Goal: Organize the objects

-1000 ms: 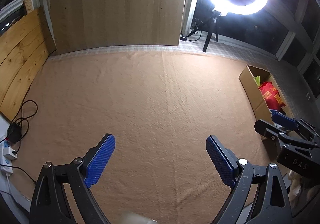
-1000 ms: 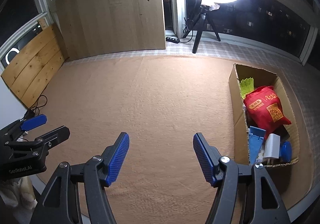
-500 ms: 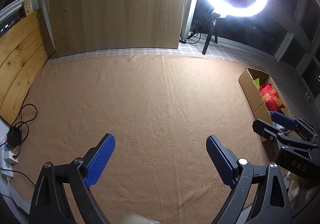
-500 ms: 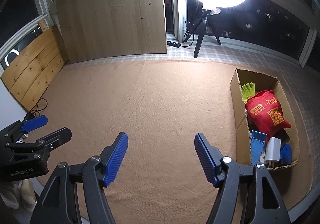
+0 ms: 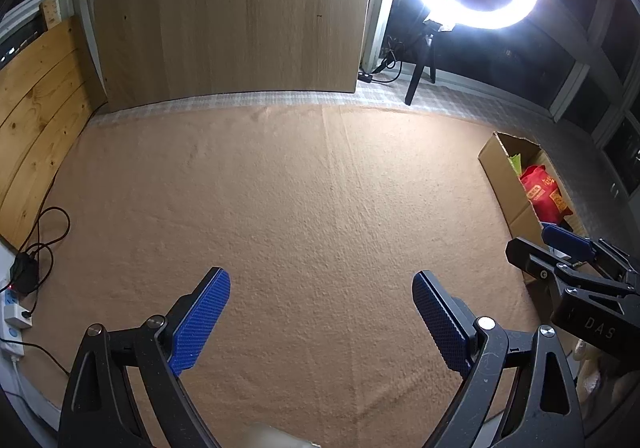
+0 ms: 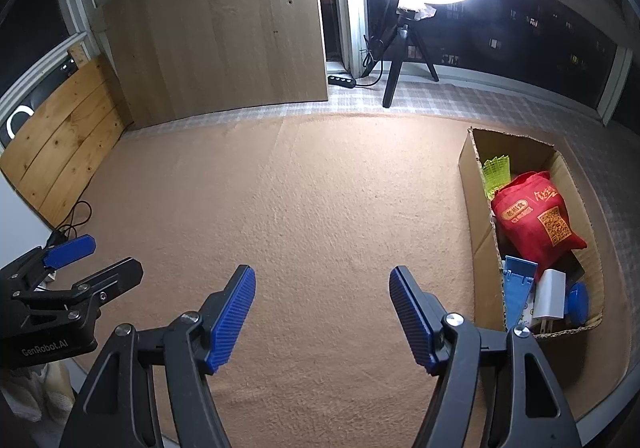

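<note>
A cardboard box (image 6: 469, 183) lies on the tan carpet (image 6: 312, 207) at the right; it also shows in the left wrist view (image 5: 500, 175). Inside it lie a red bag (image 6: 532, 215), a yellow-green item (image 6: 496, 171), a blue plastic piece (image 6: 518, 284), a white charger (image 6: 552, 294) and a blue round item (image 6: 578, 298). My left gripper (image 5: 320, 308) is open and empty above bare carpet. My right gripper (image 6: 322, 304) is open and empty, left of the box. Each gripper shows at the edge of the other's view.
A ring light on a tripod (image 6: 404, 47) stands at the back beside a large wooden board (image 6: 216, 31). Wooden planks (image 5: 36, 103) lean at the left. A power strip and cables (image 5: 20, 288) lie by the carpet's left edge.
Both grippers have drawn back and risen slightly, so the box and carpet look a little farther away. Both stay open and empty.
</note>
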{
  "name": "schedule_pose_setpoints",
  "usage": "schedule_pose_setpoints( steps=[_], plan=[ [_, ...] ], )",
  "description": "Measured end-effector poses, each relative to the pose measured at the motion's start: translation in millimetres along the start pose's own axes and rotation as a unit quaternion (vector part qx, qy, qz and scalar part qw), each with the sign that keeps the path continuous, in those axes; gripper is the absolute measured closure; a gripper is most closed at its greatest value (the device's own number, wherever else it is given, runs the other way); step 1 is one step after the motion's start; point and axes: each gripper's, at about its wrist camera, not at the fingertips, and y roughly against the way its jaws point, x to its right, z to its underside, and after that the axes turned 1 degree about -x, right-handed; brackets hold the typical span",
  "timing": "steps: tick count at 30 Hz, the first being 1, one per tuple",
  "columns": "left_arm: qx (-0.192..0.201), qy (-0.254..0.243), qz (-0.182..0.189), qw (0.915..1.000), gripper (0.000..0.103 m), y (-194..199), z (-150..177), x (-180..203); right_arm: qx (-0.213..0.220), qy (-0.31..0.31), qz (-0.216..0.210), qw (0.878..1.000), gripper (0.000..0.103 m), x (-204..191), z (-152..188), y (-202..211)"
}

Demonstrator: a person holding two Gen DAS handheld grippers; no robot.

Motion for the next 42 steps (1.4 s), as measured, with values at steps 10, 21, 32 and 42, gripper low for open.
schedule_pose_setpoints(
  steps=[10, 21, 32, 42],
  plan=[
    [-0.004, 0.002, 0.000, 1.0000, 0.008, -6.6, 1.5, 1.0, -0.006, -0.002, 0.000, 1.000, 0.037, 2.9, 0.4, -4.2],
    [-0.006, 0.003, -0.001, 1.0000, 0.008, -7.3, 3.3, 4.1, -0.011, -0.008, -0.002, 1.000, 0.037, 6.8, 1.7, -6.6],
    [-0.007, 0.004, -0.003, 1.0000, 0.007, -9.5, 4.7, 4.5, -0.015, -0.010, -0.003, 1.000, 0.037, 6.5, 3.9, -9.0],
    [-0.012, 0.003, -0.003, 0.9999, 0.006, -14.6, 5.3, 1.3, -0.020, -0.012, -0.005, 1.000, 0.037, 5.8, 3.5, -13.9]
  ],
)
